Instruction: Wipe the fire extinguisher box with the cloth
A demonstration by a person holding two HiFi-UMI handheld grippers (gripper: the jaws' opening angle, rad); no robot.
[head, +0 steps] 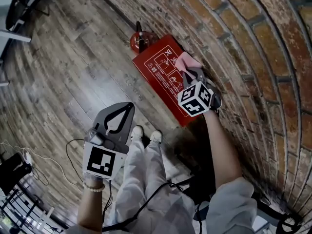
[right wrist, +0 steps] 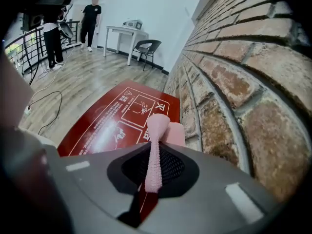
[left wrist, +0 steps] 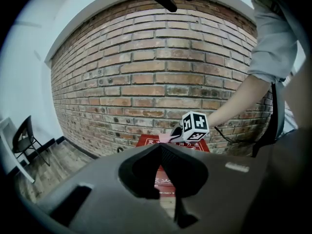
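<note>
A brown wooden plank floor (head: 63,67) fills the left side, and a red brick wall (head: 253,43) stands on the right. The left hand-held gripper (head: 129,106) hangs over the floor with its jaws closed on nothing. There is one flat red fire extinguisher box (head: 156,74) against the wall, with one round red fire extinguisher (head: 141,40) just beside it. One soft pink cloth (head: 184,61) lies on the box top, pinched tight in the right hand-held gripper (head: 189,73).
</note>
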